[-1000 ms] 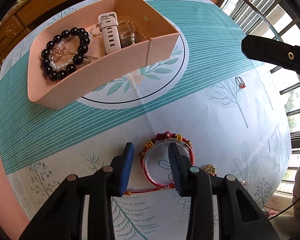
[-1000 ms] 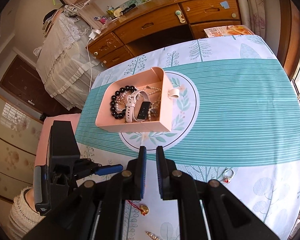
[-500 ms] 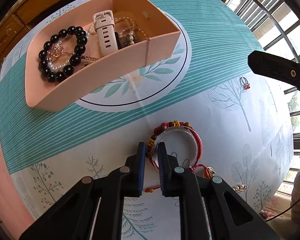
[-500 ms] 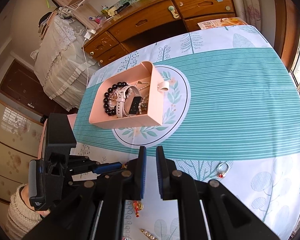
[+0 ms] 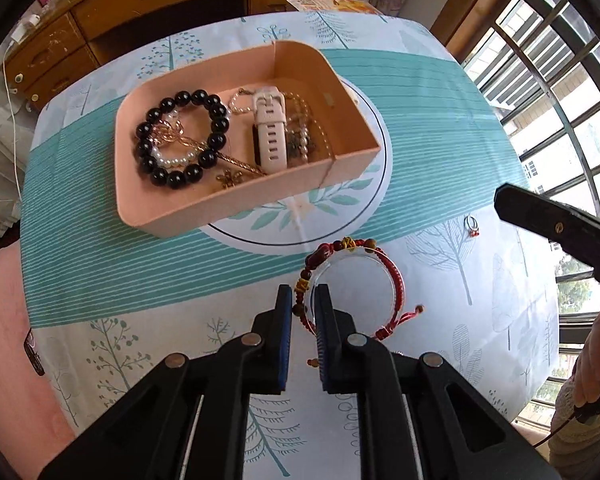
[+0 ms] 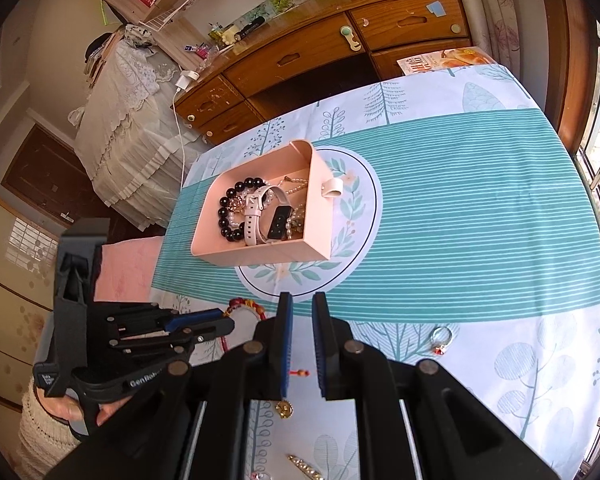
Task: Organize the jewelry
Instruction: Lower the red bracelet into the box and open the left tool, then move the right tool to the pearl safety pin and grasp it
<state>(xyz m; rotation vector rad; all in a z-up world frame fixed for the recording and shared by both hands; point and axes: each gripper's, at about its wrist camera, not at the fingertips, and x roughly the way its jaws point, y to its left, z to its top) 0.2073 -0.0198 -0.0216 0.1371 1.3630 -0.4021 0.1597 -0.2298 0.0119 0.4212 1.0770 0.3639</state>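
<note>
Near the tray (image 5: pixel 236 208), the left gripper (image 5: pixel 303 320) pinched the red bracelet (image 5: pixel 388 276). The right gripper (image 6: pixel 299 340) hung closed, empty, above the desk (image 6: pixel 480 220).

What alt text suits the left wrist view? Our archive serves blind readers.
The left tongs pinch a red beaded bracelet above a leaf-print tablecloth. Beyond sits a pink tray holding jewelry; a small ring lies at right.

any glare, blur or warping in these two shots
Left wrist view: sharp, window blown out bright, table edge bowed by the fisheye. Right wrist view: sharp, daylight soft, dresser curved, corners black.
</note>
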